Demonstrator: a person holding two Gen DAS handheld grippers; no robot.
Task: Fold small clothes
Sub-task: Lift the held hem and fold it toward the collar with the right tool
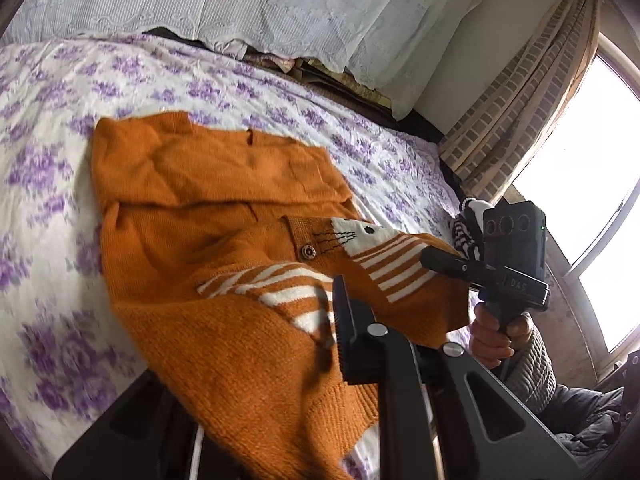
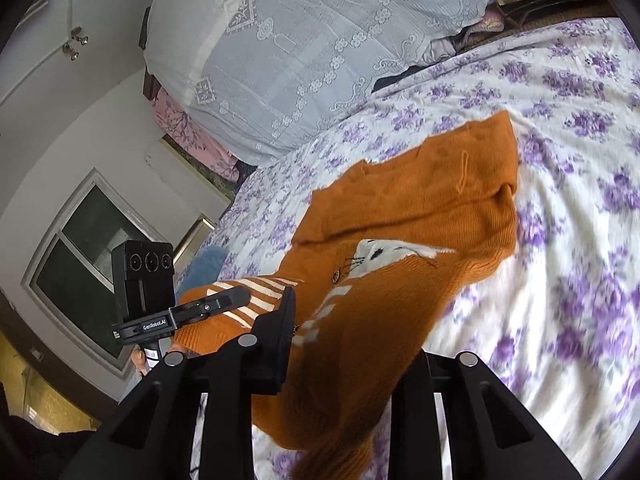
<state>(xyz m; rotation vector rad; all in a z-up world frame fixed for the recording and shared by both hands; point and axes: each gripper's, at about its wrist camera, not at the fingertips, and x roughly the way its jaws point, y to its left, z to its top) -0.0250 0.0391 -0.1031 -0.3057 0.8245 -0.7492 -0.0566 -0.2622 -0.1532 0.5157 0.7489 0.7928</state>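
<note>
An orange knitted sweater (image 1: 224, 208) with white stripes and a white animal face lies on the floral bedsheet (image 1: 48, 92). Its near edge is lifted off the bed. My left gripper (image 1: 280, 364) is shut on the sweater's hem; the knit drapes over the left finger and hides it. The right gripper (image 1: 430, 258) shows in the left wrist view, pinching the striped part. In the right wrist view my right gripper (image 2: 348, 360) is shut on the sweater (image 2: 416, 208), and the left gripper (image 2: 240, 296) grips the striped edge beside it.
A white lace cover (image 1: 248, 4) drapes a pile at the back of the bed. A checked curtain (image 1: 516, 104) and a bright window (image 1: 592, 152) are to the right. A striped black-and-white garment (image 1: 466, 230) lies near the bed's right edge. A wall window (image 2: 92, 256) is on the left.
</note>
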